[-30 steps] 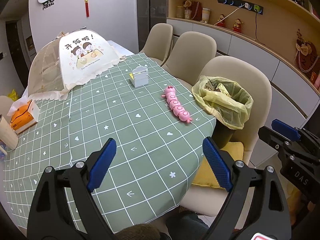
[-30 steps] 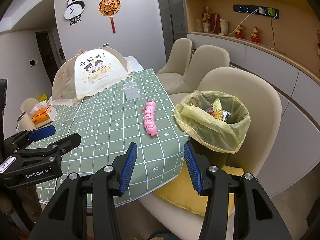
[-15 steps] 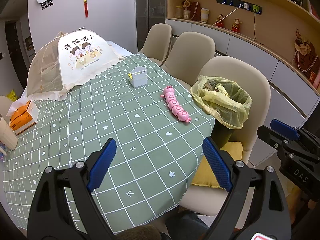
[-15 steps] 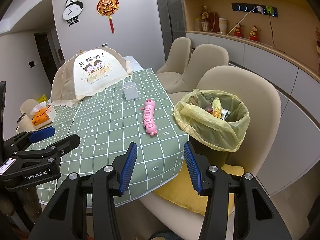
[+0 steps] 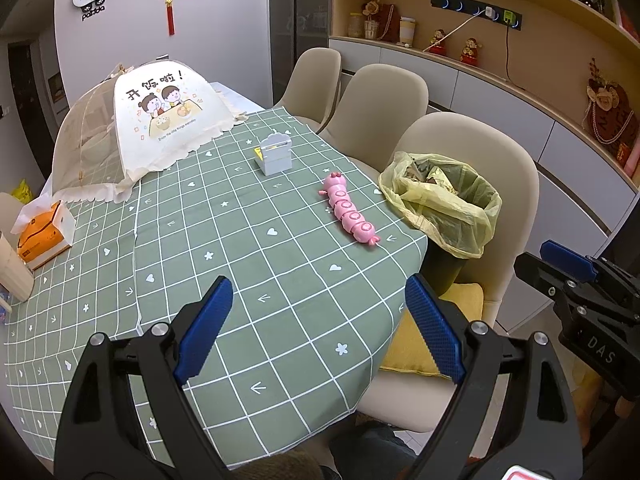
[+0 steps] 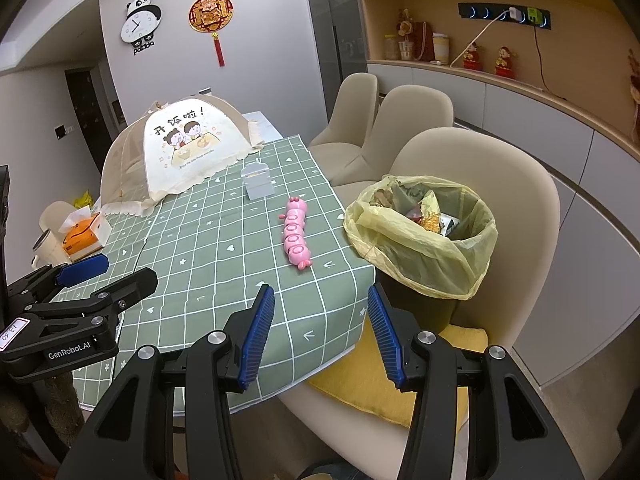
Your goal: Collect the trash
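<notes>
We see a tissue box [image 5: 44,232] and food cover [image 5: 140,132] at left, then a grey holder [image 5: 276,156]. The pink caterpillar toy [image 5: 350,214] lies lengthwise along the table [image 5: 240,260] edge, head pointing away, beside the bin [image 5: 444,204] on a chair [image 5: 500,168]. Both our grippers, left [image 5: 318,328] and right [image 6: 320,336], gape empty.

A green checked tablecloth [image 5: 224,240] covers the table. At its far end stands a mesh food cover [image 5: 132,132]; a small grey box [image 5: 275,156] sits beyond the middle. A pink caterpillar toy [image 5: 350,216] lies near the right edge, a tissue box [image 5: 42,232] at the left edge.
</notes>
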{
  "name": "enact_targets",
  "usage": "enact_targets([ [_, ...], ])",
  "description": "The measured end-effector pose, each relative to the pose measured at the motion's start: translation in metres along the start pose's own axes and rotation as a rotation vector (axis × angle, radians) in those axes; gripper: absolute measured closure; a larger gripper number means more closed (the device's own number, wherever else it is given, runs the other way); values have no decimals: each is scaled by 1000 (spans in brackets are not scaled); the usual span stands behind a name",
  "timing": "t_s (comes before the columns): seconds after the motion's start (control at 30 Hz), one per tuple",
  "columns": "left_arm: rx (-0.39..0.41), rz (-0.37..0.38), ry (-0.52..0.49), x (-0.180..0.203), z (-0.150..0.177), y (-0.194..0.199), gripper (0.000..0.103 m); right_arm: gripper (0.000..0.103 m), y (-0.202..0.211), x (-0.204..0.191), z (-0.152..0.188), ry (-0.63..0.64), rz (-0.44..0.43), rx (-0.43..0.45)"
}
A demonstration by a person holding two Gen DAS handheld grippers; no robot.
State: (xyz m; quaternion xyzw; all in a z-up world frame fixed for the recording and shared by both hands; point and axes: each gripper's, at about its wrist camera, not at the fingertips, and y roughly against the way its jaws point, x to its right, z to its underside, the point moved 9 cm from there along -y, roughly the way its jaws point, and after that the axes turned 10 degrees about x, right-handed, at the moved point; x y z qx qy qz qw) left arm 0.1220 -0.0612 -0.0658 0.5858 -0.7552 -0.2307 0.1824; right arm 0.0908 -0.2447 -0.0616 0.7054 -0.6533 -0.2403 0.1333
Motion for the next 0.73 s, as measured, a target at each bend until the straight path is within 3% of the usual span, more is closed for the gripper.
enact_targets([
  [0.4, 1, 18, 10, -3, 2, -1, 19, 57, -2, -4, 5, 1, 1, -12],
  [0.53, -34, 18, 29, -9, 8, -9, 19, 57, -10, -9, 7, 2, -3, -31],
  [0.63, -86, -4, 67, -27, 17, -22, 19, 57, -24, -16, 2, 13, -23, -41],
  [0.73, -133, -108, 140, -82, 28, -49, 19, 57, -48, -29, -2, 49, -47, -62],
])
